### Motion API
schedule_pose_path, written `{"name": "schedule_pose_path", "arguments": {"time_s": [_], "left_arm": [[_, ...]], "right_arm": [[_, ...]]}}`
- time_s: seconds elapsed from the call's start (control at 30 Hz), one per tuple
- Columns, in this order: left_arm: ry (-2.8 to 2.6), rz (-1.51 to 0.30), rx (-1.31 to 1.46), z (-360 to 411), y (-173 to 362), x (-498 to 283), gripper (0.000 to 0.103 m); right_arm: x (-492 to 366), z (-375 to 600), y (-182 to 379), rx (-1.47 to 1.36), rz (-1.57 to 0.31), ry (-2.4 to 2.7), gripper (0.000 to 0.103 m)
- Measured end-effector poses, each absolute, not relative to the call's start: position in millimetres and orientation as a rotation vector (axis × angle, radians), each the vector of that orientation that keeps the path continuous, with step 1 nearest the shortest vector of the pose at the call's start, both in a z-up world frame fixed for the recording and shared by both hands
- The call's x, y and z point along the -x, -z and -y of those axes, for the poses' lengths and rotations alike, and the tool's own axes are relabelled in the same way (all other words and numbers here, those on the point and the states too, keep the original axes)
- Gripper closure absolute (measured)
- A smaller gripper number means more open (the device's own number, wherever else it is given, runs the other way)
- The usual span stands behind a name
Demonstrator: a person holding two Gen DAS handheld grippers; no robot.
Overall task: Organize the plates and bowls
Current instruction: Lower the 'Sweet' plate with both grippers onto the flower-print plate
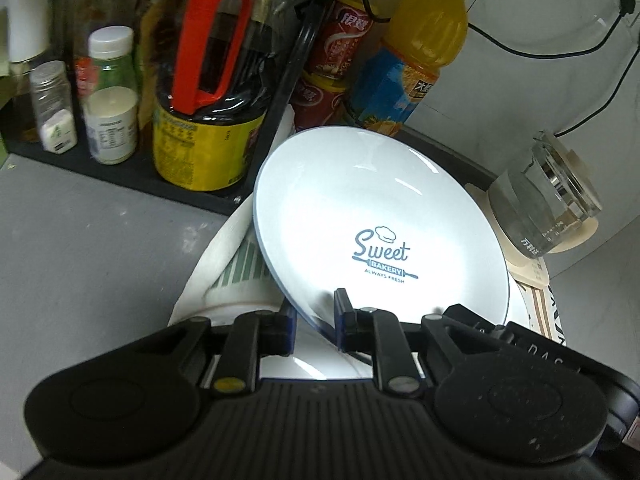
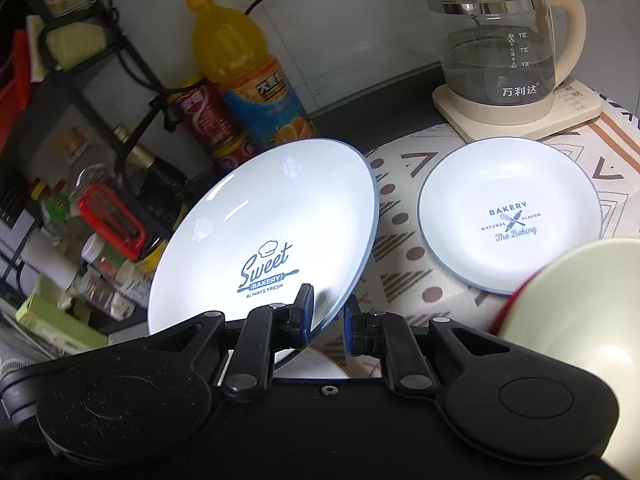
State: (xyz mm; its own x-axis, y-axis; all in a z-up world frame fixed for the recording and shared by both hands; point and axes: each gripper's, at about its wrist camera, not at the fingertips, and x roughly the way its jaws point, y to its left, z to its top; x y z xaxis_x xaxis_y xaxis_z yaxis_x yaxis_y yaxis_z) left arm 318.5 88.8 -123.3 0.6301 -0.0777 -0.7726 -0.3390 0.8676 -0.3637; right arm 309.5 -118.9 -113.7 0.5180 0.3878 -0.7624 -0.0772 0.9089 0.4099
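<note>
A white plate [image 1: 380,216] with a blue rim and "Sweet Bakery" lettering hangs tilted above the counter. My left gripper [image 1: 316,312] is shut on its near rim, left of the lettering. In the right wrist view the same plate [image 2: 272,216] is pinched at its near rim by my right gripper [image 2: 328,304], also shut. A smaller "Bakery" plate [image 2: 508,220] lies flat on the patterned cloth [image 2: 400,248]. A cream bowl [image 2: 580,308] with a red outside stands close at the right edge. Under the lifted plate lie a white dish with green stripes [image 1: 240,264] and more white crockery [image 1: 320,360].
A black rack [image 1: 120,168] at the left is crowded with bottles and jars. An orange juice bottle [image 2: 240,64] and red cans [image 2: 208,120] stand against the wall. A glass kettle [image 2: 500,48] sits on its cream base at the back right. Grey counter [image 1: 80,260] shows at the left.
</note>
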Motion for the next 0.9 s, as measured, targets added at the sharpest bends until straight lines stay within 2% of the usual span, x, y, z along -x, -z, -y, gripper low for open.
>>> {"name": "schedule_pose_path", "arguments": {"time_s": [0.9], "left_arm": [[-0.312,-0.848,0.616,-71.4,128.0,-187.0,0.086]], "right_arm": [[-219.5,119.9,112.2,-0.172,-1.020,-0.455,0.088]]}}
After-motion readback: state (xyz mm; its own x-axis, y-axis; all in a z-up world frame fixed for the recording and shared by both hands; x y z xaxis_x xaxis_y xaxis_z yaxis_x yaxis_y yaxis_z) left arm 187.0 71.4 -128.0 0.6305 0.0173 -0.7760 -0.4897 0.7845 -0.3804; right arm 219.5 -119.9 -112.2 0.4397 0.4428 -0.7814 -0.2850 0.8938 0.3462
